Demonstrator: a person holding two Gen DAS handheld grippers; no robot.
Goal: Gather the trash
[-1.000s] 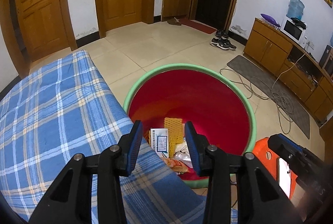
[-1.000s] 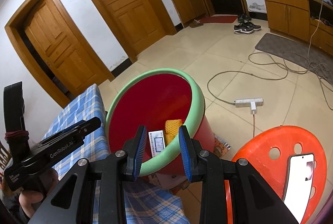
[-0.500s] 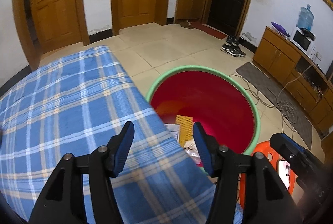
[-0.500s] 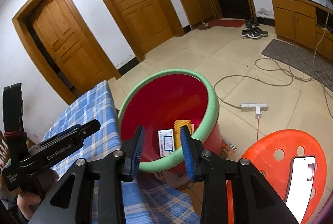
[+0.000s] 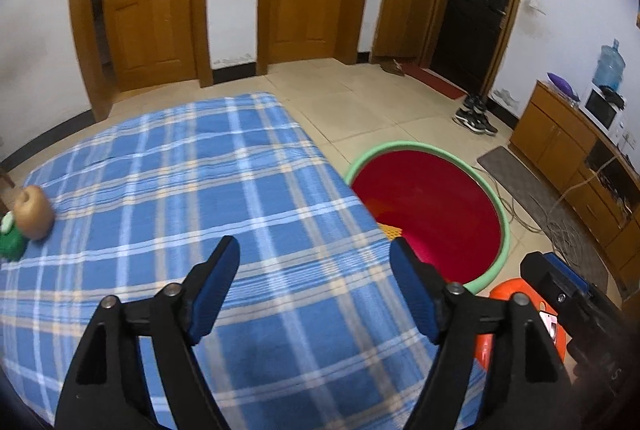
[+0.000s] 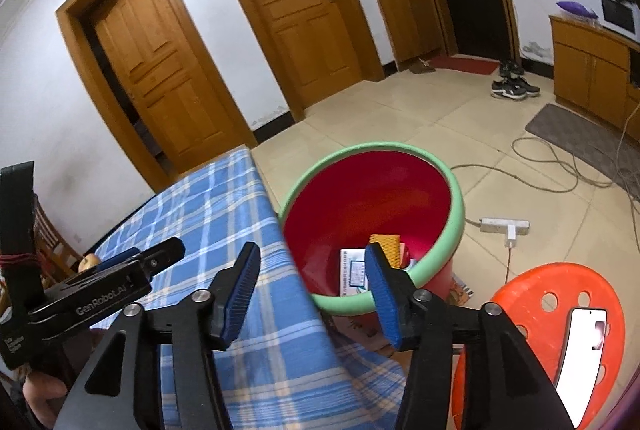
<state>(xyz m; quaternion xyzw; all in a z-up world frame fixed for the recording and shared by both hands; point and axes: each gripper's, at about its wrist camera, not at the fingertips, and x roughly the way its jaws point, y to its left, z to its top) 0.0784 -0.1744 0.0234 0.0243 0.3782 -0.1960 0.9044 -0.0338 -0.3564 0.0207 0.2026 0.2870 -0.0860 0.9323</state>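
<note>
Both grippers drawn back from the bin, fingers opening and empty.

The left gripper (image 5: 314,280) and right gripper (image 6: 310,286) are now held over the checked surface (image 5: 168,182); trash lies in the red bin (image 6: 456,206) at right.

1. The left gripper (image 5: 314,262) is a black plastic frame with triangular cut-outs in its two arms.
2. Its fingers (image 5: 214,288) carry blue ribbed pads, each held by a round silver screw.
3. The right gripper (image 6: 312,288) has the same build: black arms, silver pivot screws, blue ridged pads (image 6: 382,296).
4. In the right wrist view the left gripper's side shows white lettering reading "GenRobot.AI".
5. A dark red cord is wound around its upright black handle.
</note>
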